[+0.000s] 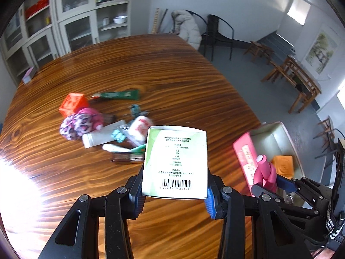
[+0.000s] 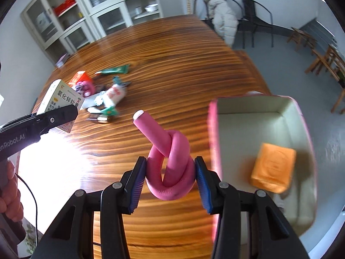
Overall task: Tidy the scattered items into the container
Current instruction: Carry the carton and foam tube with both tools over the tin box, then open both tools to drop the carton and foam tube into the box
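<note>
Held: left gripper (image 1: 174, 196) clamped on a green-and-white cardboard medicine box (image 1: 175, 164); right gripper (image 2: 170, 185) clamped on a knotted pink foam roller (image 2: 170, 164), both left of the pink-rimmed open container (image 2: 258, 112). Container holds one orange block (image 2: 272, 170); remaining clutter lies farther left. Risk: both loads arriving together may collide, or the springy roller may bounce out.

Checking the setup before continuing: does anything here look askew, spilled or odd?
Nothing spilled or damaged. The pink-walled container sits at the table corner, seemingly overhanging the edge, with one orange block inside. The pink foam roller is knotted.
</note>
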Motion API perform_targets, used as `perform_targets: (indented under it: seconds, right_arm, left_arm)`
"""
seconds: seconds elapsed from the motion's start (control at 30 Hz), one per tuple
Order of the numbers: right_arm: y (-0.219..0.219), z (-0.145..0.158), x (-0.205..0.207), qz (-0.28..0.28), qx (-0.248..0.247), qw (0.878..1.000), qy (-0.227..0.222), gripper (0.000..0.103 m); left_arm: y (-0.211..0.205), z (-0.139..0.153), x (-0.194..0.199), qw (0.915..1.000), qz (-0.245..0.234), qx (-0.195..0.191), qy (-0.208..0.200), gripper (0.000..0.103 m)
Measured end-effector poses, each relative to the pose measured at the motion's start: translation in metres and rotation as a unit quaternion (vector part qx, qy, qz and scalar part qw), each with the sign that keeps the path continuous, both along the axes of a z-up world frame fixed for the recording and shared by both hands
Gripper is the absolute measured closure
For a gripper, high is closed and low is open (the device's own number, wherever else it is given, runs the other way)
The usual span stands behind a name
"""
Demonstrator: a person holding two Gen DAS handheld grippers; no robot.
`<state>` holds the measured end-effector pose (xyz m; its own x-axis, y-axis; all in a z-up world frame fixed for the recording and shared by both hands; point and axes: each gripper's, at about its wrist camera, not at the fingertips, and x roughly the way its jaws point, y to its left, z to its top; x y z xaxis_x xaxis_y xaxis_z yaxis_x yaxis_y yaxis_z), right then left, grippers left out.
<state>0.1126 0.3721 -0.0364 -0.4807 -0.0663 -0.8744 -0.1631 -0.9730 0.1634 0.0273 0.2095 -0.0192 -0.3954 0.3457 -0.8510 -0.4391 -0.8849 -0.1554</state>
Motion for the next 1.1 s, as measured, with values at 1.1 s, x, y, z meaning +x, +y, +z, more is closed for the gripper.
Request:
perform_targets:
  seconds: [1.1]
  right_arm:
    - [0.138,-0.001,0.097,-0.095,-0.005,0.995,-0.007,0.043]
  left_arm:
    - [0.21,0.016,0.051,0.988,-0.153,-0.008,0.018,0.027]
